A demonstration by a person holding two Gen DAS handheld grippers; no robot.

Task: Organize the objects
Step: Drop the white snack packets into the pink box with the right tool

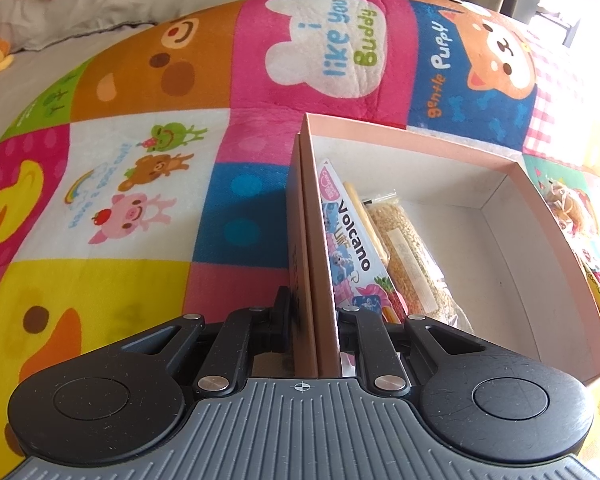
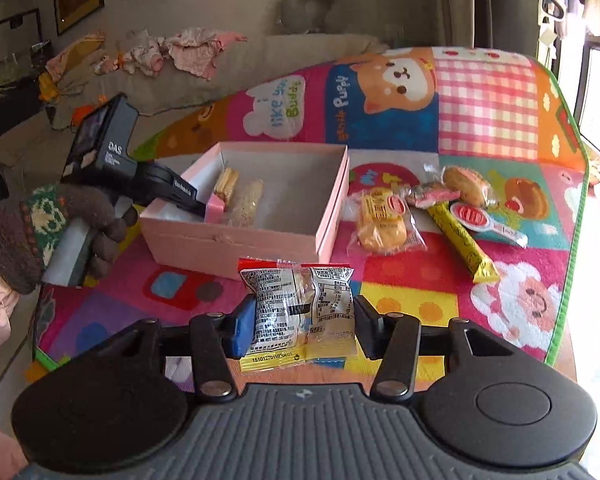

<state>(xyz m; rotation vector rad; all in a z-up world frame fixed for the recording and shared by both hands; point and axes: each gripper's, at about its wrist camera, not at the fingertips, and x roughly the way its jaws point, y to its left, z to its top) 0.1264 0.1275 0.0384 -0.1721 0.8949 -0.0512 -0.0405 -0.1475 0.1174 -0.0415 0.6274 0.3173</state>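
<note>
the left gripper [image 1: 315, 312] clamps the pink box [image 2: 236, 236] by its wall to steady it on the mat [image 2: 500, 264], while the right gripper [image 2: 305, 320] grips a snack packet [image 2: 300, 312], seemingly bound for the box.

A patchwork play mat [image 2: 488, 112] printed with cartoon animals carries everything. A pink box [image 2: 236, 236] sits directly on it. Just right of the box lies a yellow biscuit packet [image 2: 380, 224]. Further right of the box are a long yellow stick pack [image 2: 460, 240], a wrapped bun [image 2: 466, 186] and a red-and-white lollipop [image 2: 476, 216], close together. The mat's green edging [image 2: 568, 280] runs well right of the box.
</note>
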